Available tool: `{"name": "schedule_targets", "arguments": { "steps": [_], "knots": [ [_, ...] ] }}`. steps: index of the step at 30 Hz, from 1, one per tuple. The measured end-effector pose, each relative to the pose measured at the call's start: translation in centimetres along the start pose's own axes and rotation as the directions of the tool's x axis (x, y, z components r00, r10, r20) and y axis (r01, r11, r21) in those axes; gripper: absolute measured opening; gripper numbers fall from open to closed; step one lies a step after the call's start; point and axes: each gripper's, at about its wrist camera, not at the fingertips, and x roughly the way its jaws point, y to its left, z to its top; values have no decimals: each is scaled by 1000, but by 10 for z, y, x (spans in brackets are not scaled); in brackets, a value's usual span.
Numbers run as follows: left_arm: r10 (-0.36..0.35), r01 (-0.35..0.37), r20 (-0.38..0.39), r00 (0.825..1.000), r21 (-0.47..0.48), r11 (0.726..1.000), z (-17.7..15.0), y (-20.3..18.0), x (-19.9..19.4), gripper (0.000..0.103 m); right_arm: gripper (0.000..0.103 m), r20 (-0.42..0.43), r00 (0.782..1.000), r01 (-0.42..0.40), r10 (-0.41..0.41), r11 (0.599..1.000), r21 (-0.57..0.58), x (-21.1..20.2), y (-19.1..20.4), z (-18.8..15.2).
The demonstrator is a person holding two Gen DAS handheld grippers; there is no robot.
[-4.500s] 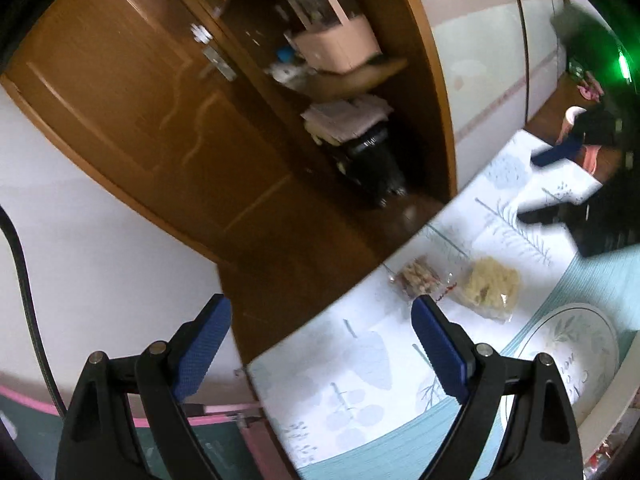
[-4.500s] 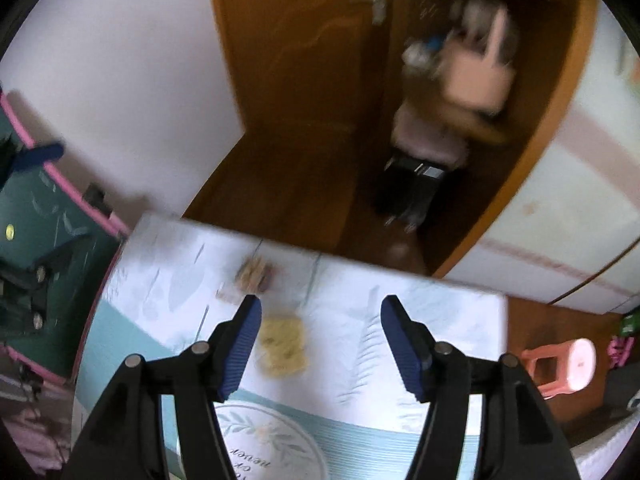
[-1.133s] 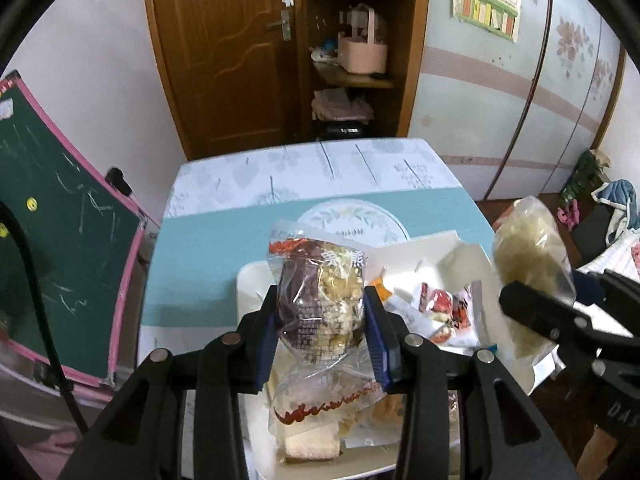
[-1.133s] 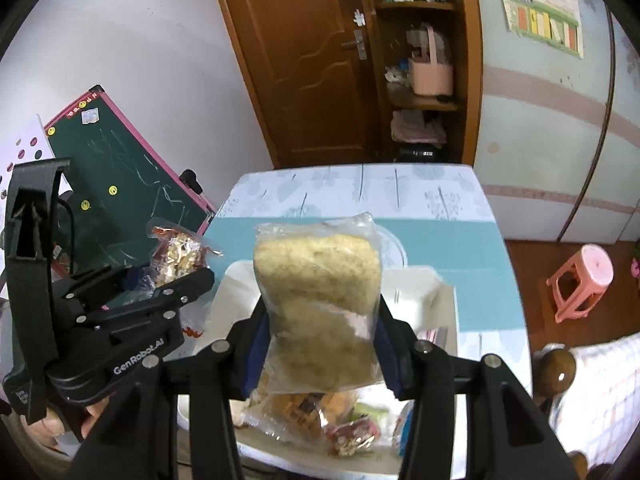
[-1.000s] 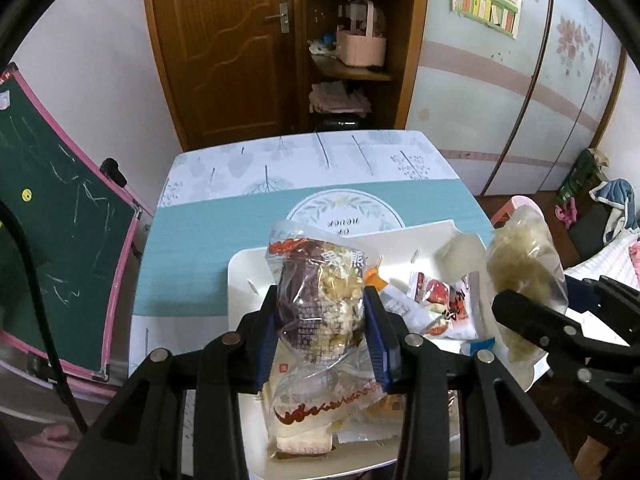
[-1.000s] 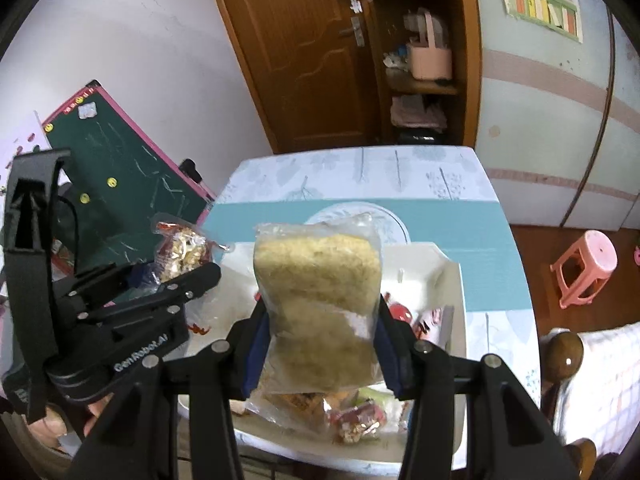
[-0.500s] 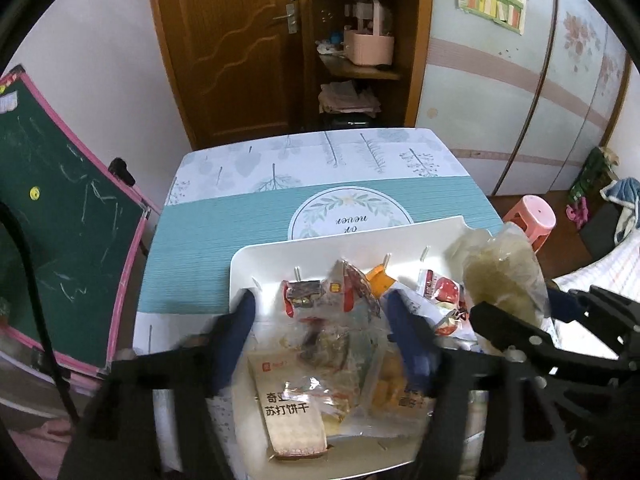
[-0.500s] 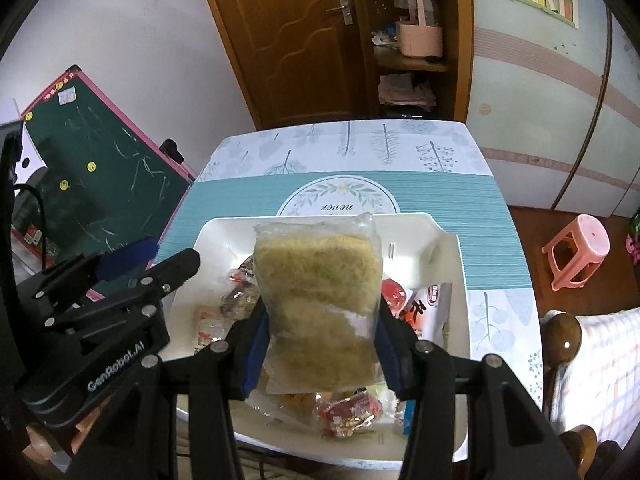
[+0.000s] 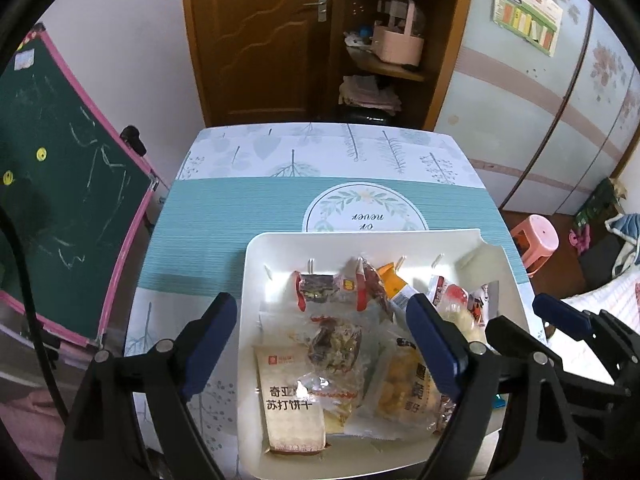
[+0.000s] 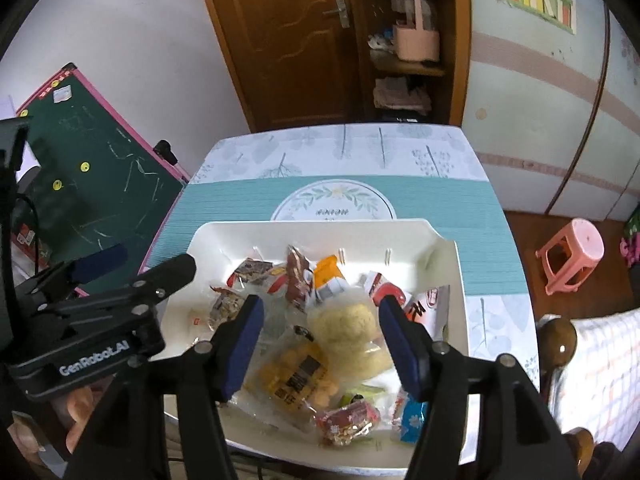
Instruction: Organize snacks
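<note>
A white tray (image 9: 256, 264) full of several wrapped snacks sits on the near part of the table; it also shows in the right wrist view (image 10: 456, 280). My left gripper (image 9: 318, 334) is open and empty above the tray's left half, over a clear bag of nut brittle (image 9: 334, 346). My right gripper (image 10: 322, 328) is open and empty above the tray's right half, over a clear bag of pale yellow crumbly snack (image 10: 348, 332). Both bags lie among the other snacks in the tray.
The table has a teal and white cloth (image 9: 224, 216). A green chalkboard (image 9: 60, 200) leans at its left. A pink stool (image 10: 572, 256) stands on the floor at the right. A wooden door and shelf unit (image 9: 380, 40) are behind the table.
Both grippers opened. The nut brittle bag dropped from the left gripper, then the yellow snack bag from the right, both into the tray.
</note>
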Motion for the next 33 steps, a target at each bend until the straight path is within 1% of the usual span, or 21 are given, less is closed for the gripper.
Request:
{"name": "schedule_targets", "arguments": {
  "steps": [3, 10, 15, 19, 21, 24, 33],
  "knots": [
    [1, -1, 0, 1000, -4, 1000, 0, 2, -2, 86, 61, 9, 1000, 4, -4, 1000, -3, -4, 3, 1],
    [26, -27, 29, 999, 19, 999, -1, 0, -18, 86, 61, 31, 999, -8, 7, 1000, 20, -16, 6, 3],
    [37, -38, 52, 998, 16, 999, -3, 1, -36, 86, 61, 57, 998, -11, 8, 999, 42, -29, 7, 5],
    [62, -63, 74, 995, 19, 998, -3, 2, -48, 86, 61, 79, 997, -7, 3, 998, 55, -39, 11, 4],
    [83, -84, 72, 994, 15, 996, -5, 2, -52, 86, 61, 95, 995, 12, -17, 999, 52, -43, 14, 4],
    [88, -89, 73, 993, 11, 996, -7, 2, -55, 86, 61, 119, 992, 41, -46, 998, 46, -48, 17, 3],
    [89, -91, 69, 994, 18, 996, -9, 0, -57, 86, 61, 115, 992, 48, -56, 996, 71, -46, 12, 6]
  ]
}}
